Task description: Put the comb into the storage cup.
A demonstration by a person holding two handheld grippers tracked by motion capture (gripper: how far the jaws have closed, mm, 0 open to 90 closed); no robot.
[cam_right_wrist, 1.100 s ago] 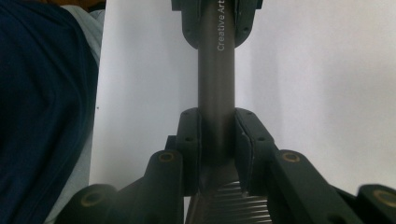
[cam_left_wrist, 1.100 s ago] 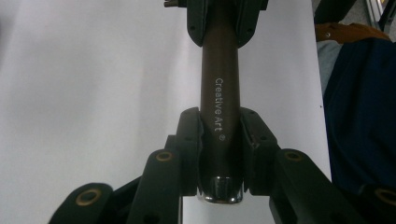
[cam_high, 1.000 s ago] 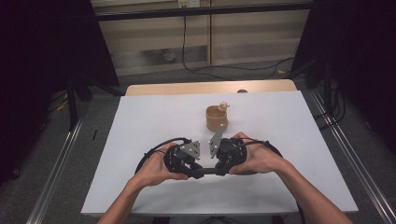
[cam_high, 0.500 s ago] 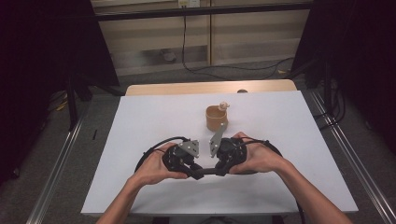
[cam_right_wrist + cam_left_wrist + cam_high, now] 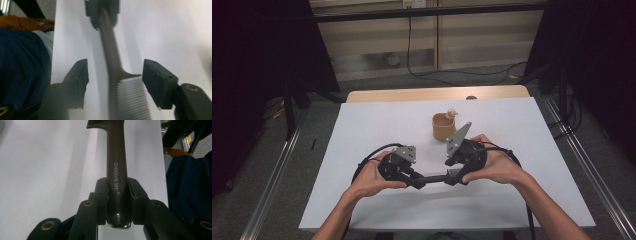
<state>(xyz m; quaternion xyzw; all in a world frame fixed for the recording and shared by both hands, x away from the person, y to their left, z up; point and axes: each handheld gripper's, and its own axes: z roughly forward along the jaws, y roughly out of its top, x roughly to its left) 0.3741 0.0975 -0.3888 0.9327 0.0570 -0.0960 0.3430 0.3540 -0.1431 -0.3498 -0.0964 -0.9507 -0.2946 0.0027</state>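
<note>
A dark brown comb [image 5: 435, 177] hangs level between my two grippers above the white table [image 5: 362, 130]. My left gripper [image 5: 117, 192] is shut on the comb's handle [image 5: 116, 167], which is printed "Creative Art". In the high view the left gripper [image 5: 414, 179] faces the right gripper [image 5: 453, 177]. The right gripper [image 5: 115, 80] has just been opening its jaws. The comb's toothed end [image 5: 132, 97] lies between its pads [image 5: 158, 82] with a gap on both sides. The left gripper [image 5: 102, 10] shows far off in that view, clamped on the handle.
A tan cup [image 5: 443, 127] with a small pale object [image 5: 451, 114] at its rim stands just beyond the right hand. A wooden strip [image 5: 412, 95] runs along the table's far edge. Metal rails flank the table. Blue clothing [image 5: 187, 190] is close behind the grippers.
The right hand has shifted a little to the right and up, and its grey plate now tilts higher. The left hand and the cup have stayed put.
</note>
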